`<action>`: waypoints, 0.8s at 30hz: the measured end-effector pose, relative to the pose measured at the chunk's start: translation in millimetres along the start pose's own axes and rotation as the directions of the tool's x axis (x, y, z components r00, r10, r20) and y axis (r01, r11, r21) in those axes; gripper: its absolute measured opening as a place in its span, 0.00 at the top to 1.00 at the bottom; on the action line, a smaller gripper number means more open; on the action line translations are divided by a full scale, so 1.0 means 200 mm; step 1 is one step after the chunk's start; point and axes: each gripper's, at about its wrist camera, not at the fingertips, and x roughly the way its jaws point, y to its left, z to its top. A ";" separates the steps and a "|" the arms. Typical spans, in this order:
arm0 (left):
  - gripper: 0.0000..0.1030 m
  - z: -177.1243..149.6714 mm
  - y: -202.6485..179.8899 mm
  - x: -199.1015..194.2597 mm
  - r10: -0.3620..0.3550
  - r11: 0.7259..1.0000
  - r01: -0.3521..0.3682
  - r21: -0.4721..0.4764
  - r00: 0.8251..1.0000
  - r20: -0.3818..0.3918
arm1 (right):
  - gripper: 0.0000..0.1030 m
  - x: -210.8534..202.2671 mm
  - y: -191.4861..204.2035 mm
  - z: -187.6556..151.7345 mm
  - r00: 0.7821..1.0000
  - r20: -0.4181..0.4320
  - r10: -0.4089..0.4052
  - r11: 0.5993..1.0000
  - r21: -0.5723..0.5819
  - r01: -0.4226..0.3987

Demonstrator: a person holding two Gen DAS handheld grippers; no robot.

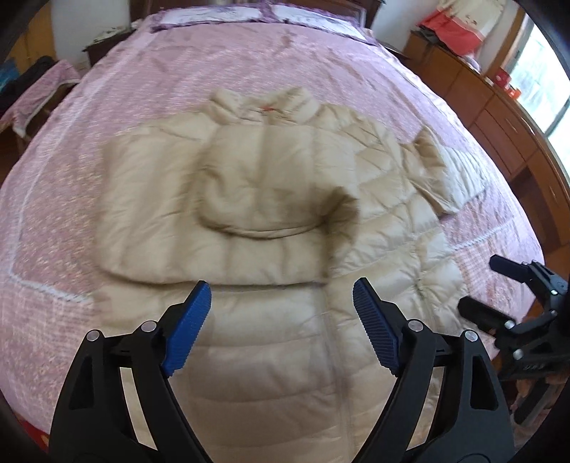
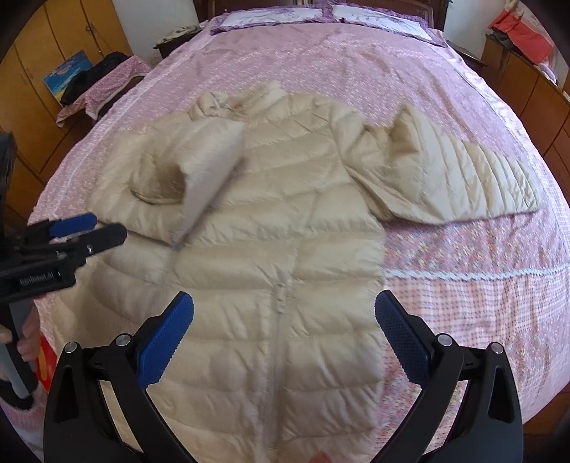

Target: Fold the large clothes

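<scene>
The puffy coat (image 2: 270, 228) lies mid-frame on the bed (image 2: 463, 285). Both claws, left (image 1: 281, 295) and right (image 2: 285, 310), gape wide, holding nothing. The folded sleeve (image 2: 185, 167) at upper left might spring back open.

Beige puffer jacket (image 1: 270, 220) lies front-up on pink patterned bedspread (image 1: 142, 89), collar toward the headboard. One sleeve folded in across the chest (image 1: 263, 185), blurred; the other sleeve (image 1: 438, 167) spread out to the right. Left gripper (image 1: 281, 295) over the lower jacket, blue pads wide apart, nothing between them. Right gripper (image 1: 481, 285) at the right edge, black fingers parted, empty. Wooden cabinets (image 1: 498, 117) along the right, pillows (image 1: 256, 14) at the top.
</scene>
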 end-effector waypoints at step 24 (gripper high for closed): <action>0.20 -0.20 0.52 0.04 0.110 0.971 -0.109 -0.213 0.994 -0.011 | 0.05 0.51 0.77 0.51 0.999 0.000 0.052 0.997 -0.063 -0.052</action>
